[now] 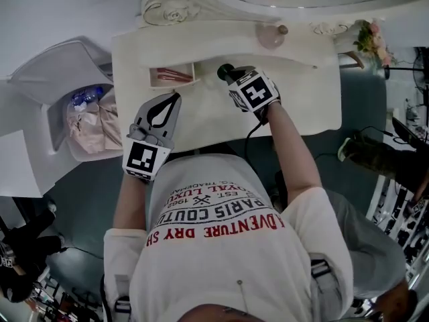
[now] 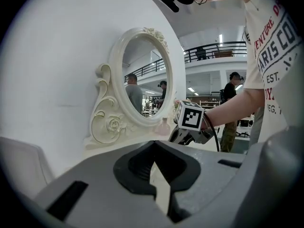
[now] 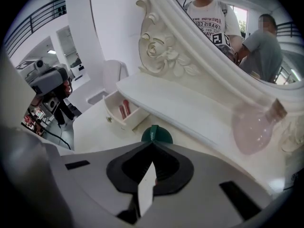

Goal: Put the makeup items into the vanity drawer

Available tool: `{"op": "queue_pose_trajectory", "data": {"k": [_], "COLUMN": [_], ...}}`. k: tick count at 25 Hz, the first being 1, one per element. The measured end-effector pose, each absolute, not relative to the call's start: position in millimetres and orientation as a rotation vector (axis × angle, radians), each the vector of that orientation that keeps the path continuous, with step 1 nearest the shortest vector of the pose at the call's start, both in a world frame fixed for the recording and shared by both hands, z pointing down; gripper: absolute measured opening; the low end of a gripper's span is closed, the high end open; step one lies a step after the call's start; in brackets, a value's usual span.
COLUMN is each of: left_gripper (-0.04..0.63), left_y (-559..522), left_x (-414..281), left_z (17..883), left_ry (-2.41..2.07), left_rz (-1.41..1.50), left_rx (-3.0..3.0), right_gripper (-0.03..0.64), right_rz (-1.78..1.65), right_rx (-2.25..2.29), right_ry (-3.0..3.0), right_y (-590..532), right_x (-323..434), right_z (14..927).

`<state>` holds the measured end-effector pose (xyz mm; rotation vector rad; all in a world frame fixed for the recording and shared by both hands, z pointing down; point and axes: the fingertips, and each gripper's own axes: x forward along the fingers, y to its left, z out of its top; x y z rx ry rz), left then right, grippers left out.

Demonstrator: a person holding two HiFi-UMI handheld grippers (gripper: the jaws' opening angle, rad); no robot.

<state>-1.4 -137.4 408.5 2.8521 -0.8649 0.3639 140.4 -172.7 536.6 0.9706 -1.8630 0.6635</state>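
Right gripper [image 3: 152,143]: fingers pinch a green round case [image 3: 159,136] just beside the open drawer [image 3: 118,119]; left gripper [image 2: 154,142] fingers are pressed together.

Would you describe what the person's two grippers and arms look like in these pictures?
Both the left gripper and the right gripper have grey, tapering bodies, and each carries a marker cube, white with black squares. A black cable trails from the right one. The person wears a white short-sleeved T-shirt with red and dark lettering.

Green disc [image 3: 156,134], lower half behind right claw [image 3: 153,143]
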Motion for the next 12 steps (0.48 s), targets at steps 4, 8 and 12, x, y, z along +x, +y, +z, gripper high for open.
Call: {"op": "queue_pose_trajectory", "data": {"k": [4, 8, 12], "left_gripper": [0.003, 0.003, 0.003], "left_y": [-138.4, -140.5, -143.7], "left_x": [-29.3, -59.4, -86.4], "left_z": [400.3, 399.9, 402.6], "left_ry": [-0.939, -1.000, -1.071], "left_rz": [0.343, 0.347, 0.350], "left_rx": [2.847, 2.812, 2.770], "right_gripper": [-0.003, -0.003, -0.003], "right_rz": [0.622, 0.596, 0.584], "right_rx": [0.924, 0.882, 0.812], "right_ry": [-1.908, -1.934, -1.956], "right_y": [-185.8, -195.9, -203.3], "right_x": [101.8, 66.0, 32.2], "right_z": [526.0, 522.3, 525.9]}}
